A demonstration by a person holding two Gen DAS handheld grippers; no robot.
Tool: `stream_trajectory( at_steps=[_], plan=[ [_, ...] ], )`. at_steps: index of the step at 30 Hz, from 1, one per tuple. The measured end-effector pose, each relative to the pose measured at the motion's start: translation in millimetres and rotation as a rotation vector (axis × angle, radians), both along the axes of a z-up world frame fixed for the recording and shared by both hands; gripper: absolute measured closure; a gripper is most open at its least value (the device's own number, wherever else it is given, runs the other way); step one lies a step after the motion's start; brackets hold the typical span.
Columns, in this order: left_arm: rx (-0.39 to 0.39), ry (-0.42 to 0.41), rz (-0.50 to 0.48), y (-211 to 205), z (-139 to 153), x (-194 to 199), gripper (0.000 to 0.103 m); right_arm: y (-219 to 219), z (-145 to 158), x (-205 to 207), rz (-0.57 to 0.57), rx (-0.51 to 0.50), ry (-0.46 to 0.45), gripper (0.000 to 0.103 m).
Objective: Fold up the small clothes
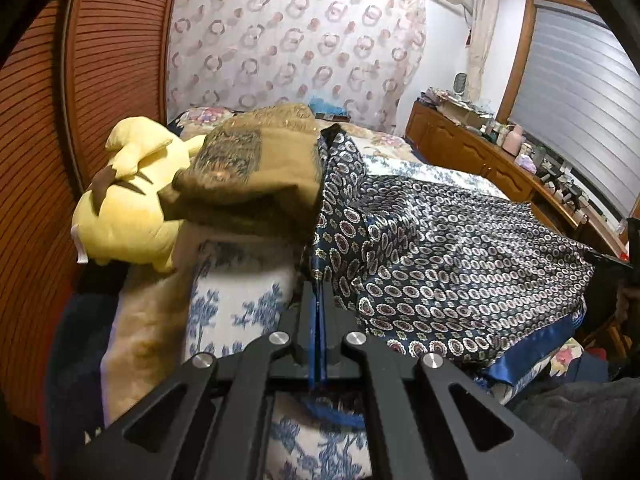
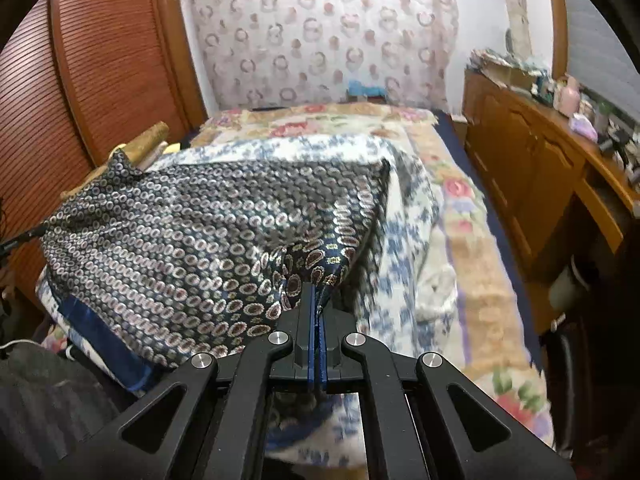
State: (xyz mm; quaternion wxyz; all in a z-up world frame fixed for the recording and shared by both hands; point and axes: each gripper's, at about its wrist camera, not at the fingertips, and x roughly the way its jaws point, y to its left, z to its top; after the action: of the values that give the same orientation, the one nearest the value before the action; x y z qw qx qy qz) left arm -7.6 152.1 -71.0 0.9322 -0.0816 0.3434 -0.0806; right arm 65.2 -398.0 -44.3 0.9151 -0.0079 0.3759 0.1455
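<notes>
1. Left gripper (image 1: 318,300): jaws pinching the cloth (image 1: 440,248) by its edge; right gripper (image 2: 318,300) pinching another edge, likely to carry a fold over.
2. The cloth is draping across the bed (image 2: 460,208) between them.
3. A brown pile (image 1: 256,168) and plush (image 1: 132,200) are crowding the left; the right side is lying open.

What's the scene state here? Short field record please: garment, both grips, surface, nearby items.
garment: dark blue patterned cloth, spread over the bed, partly lifted
left hand-held gripper: shut on an edge of the cloth
right hand-held gripper: shut on another edge of the cloth
surface: bed with blue-and-white floral cover
nearby: brown folded textile, yellow plush toy
side: wooden cabinet with clutter on top
</notes>
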Motion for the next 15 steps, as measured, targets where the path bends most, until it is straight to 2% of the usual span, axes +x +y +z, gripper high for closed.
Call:
stream_trajectory(
  at_steps=[11, 13, 15],
  plan=[
    [0.038, 0.059, 0.003, -3, -17, 3, 0.102, 1, -28, 0, -0.021, -0.045, 0.058, 0.103],
    [0.046, 0.055, 0.006, -4, -16, 3, 0.099, 3, -28, -1, -0.024, -0.063, 0.046, 0.100],
    [0.056, 0.050, 0.009, -4, -15, 2, 0.090, 5, -24, -2, -0.039, -0.098, 0.026, 0.087]
  ],
)
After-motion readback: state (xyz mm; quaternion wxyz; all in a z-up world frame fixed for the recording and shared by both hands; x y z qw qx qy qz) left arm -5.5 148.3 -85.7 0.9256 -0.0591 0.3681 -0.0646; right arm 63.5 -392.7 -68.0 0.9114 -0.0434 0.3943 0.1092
